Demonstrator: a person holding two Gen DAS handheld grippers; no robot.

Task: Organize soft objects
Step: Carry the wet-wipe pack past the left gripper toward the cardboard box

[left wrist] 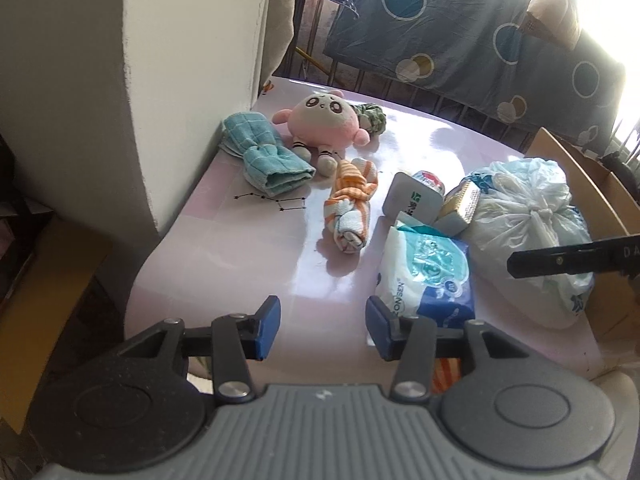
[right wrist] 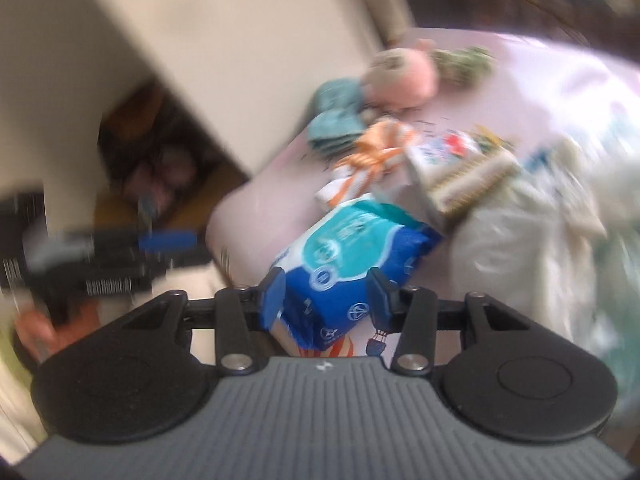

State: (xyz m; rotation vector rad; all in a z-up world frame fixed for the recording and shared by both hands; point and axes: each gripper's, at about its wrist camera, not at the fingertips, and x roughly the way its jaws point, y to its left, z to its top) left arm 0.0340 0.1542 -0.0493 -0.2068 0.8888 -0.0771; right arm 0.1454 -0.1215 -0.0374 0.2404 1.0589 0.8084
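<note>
On the pale pink table (left wrist: 224, 248) lie a pink plush toy (left wrist: 324, 120), a folded teal towel (left wrist: 264, 156), a knotted orange-striped cloth (left wrist: 352, 204) and a green patterned cloth (left wrist: 372, 118) behind the plush. My left gripper (left wrist: 320, 330) is open and empty above the table's near edge. My right gripper (right wrist: 326, 300) is open, its fingers either side of the near end of a blue-and-white wipes pack (right wrist: 352, 248), which also shows in the left wrist view (left wrist: 428, 272). The right wrist view is motion-blurred. The right gripper's finger (left wrist: 568, 260) shows at the left view's right edge.
A white plastic bag (left wrist: 524, 216), a white tin (left wrist: 412, 200), a small box (left wrist: 460, 204) and a can (left wrist: 430, 180) crowd the table's right side. A cream wall pillar (left wrist: 192, 80) stands at the left. A cardboard box (left wrist: 600, 184) stands at the right.
</note>
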